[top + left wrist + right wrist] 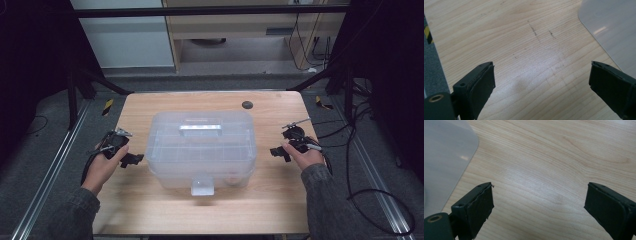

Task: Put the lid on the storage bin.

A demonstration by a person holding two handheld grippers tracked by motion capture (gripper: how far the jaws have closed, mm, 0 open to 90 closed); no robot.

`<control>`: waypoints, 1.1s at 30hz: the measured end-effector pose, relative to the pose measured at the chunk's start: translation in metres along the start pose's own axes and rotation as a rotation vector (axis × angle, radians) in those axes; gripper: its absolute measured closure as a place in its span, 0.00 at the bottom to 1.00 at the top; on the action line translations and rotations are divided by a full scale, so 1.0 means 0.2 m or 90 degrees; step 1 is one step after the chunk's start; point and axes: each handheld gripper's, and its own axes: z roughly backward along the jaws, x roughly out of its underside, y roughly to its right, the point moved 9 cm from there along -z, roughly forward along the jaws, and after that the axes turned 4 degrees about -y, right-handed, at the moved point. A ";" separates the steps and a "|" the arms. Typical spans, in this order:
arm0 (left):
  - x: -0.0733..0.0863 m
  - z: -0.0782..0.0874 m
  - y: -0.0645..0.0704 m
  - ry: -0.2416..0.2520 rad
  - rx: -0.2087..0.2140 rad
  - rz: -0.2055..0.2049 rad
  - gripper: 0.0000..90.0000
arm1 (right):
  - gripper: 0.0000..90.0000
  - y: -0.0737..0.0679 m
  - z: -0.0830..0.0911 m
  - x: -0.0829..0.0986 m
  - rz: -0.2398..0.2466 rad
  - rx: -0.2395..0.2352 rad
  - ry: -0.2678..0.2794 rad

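I count one clear plastic storage box [201,150] on one wooden table [150,205]. It carries one handle [200,129] on its lid and one front latch [202,186]. I have two grippers: the left gripper [136,159] and the right gripper [276,152], each with two black jaws. One dark round plug [247,105] sits in the tabletop.

Bare table [150,210] flanks the central plastic box [201,150] on both sides.

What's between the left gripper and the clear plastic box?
Only bare wooden table separates the open left gripper from the box, as the left gripper view shows.
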 end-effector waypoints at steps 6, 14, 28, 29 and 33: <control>0.01 -0.06 -0.03 -0.019 -0.007 0.013 0.06 | 0.10 0.04 -0.04 0.00 -0.006 0.003 -0.008; 0.00 -0.16 -0.07 -0.002 -0.006 0.046 0.06 | 0.11 0.11 -0.12 0.00 -0.032 0.021 0.015; 0.01 -0.25 -0.09 0.022 -0.007 0.073 0.05 | 0.10 0.16 -0.19 -0.02 -0.057 0.035 0.046; 0.01 -0.26 -0.10 0.026 -0.007 0.076 0.04 | 0.10 0.16 -0.20 -0.03 -0.061 0.032 0.049; 0.01 -0.27 -0.10 0.048 0.000 0.094 0.02 | 0.10 0.16 -0.22 -0.03 -0.061 0.035 0.052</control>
